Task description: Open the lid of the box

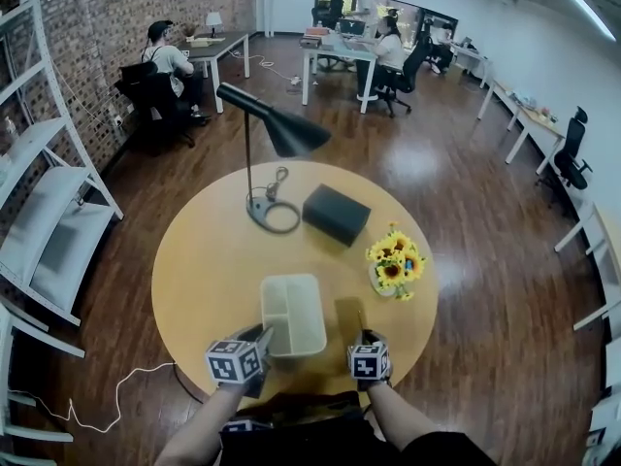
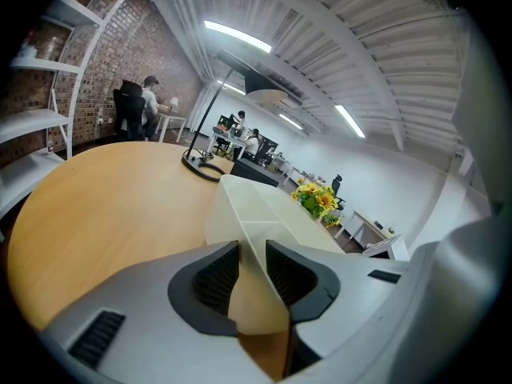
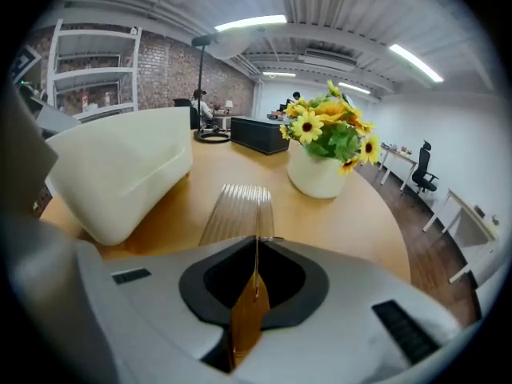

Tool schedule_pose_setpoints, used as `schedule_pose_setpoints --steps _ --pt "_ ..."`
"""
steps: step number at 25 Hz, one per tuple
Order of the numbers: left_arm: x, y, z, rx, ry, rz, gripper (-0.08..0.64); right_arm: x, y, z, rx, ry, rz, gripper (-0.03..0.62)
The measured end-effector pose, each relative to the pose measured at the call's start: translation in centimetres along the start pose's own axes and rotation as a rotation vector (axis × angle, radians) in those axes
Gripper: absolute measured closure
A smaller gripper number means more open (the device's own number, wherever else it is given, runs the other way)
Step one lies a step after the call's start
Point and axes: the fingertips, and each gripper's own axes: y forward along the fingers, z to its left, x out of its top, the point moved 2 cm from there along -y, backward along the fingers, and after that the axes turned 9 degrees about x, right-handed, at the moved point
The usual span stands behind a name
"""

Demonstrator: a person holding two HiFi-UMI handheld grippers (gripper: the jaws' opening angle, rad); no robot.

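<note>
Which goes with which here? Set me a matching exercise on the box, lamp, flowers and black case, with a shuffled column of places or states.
Things:
1. box
2. lamp
3. flowers
4. black case

Places or states:
A. yellow, right of the box
B. gripped at its near edge by the left gripper
C. standing upright beyond the box
D. lying flat, right of the lamp's base

Pairs: 1-B, 2-C, 3-A, 4-D
</note>
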Motion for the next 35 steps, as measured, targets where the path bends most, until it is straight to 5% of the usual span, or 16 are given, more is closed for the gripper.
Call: schedule_pose_setpoints --steps 6,10,17,21,27,35 --pt "0.8 -1.1 -0.1 -0.040 -0.041 -0.077 0.468 0.0 -0.5 -1.1 0.025 0.085 -0.056 0.560" --pt "3.0 -2.0 -0.2 -0.063 -0.063 -0.163 0.471 3.3 -3.3 -1.4 0.076 0.135 -0.175 0.588" --pt "6.7 -6.8 -0.6 -0.124 -0.043 -0.309 0.471 10.2 -11.6 -0.8 0.050 0.027 -0.382 0.591" --pt "7.4 -9.3 0.0 -0.103 -0.036 -0.358 0.471 12.5 -15.3 -0.5 0.072 0.044 -0.498 0.591" --pt "8.7 -12.5 -0.2 -0.093 0.000 -0.431 0.471 13.5 -18.6 0.6 0.065 -0.055 -0.547 0.592" --pt "9.5 -15.1 0.4 -0.108 -0.078 -0.489 0.472 13.2 -19.9 -0.6 0.052 -0.034 -0.571 0.592"
